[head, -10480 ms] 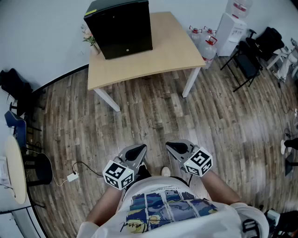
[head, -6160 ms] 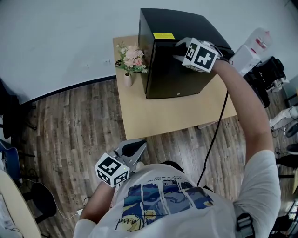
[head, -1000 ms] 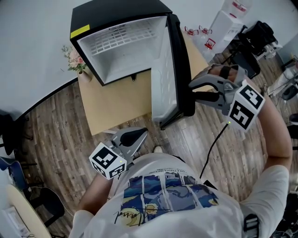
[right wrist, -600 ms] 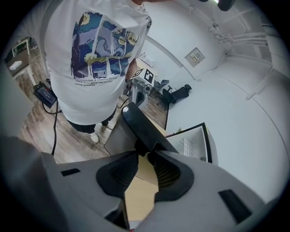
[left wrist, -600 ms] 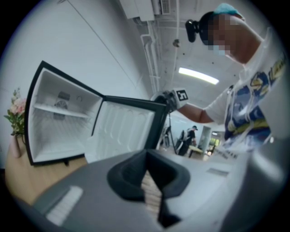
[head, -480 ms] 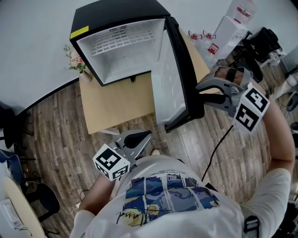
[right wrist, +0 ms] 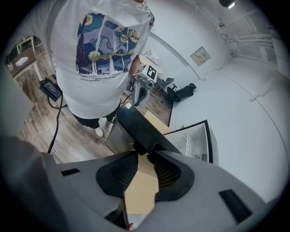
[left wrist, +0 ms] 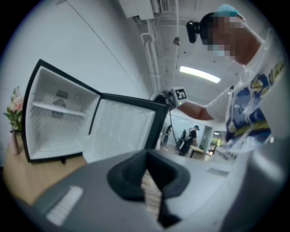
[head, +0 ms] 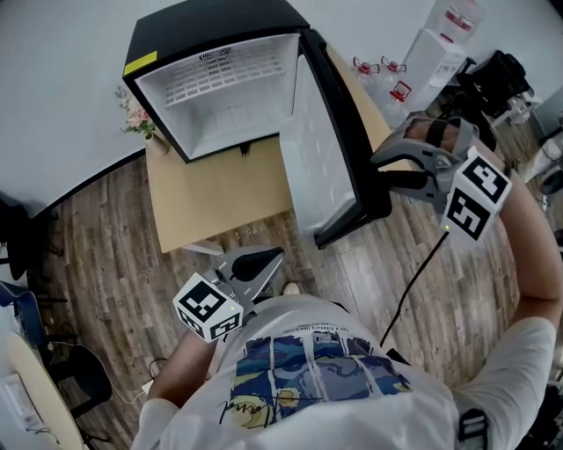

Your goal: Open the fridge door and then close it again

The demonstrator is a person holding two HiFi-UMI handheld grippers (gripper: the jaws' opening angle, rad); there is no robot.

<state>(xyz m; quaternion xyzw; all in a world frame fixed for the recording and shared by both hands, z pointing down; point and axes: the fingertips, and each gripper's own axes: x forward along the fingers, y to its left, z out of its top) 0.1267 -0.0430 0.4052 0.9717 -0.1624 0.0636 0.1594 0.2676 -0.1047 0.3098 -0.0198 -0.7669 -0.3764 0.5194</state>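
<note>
Fridge door [head: 324, 149], standing wide open to the right of the cabinet, its black edge pinched between the narrowly parted jaws of the right tool [head: 384, 169]. Left tool [head: 262, 261]: jaws pressed together on nothing, held low just beside the person's shirt [head: 317, 378]. The fridge [head: 211, 26] stands on the far part of the worktop [head: 220, 202], white interior exposed; flowers [head: 135, 114] just left of it.

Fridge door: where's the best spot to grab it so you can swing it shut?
Take the fridge door by its free edge, up at the top corner farthest from the hinge, coming from the black outer side. It stands wide open, so that far edge probably swings easiest. The right gripper pinches there.
</note>
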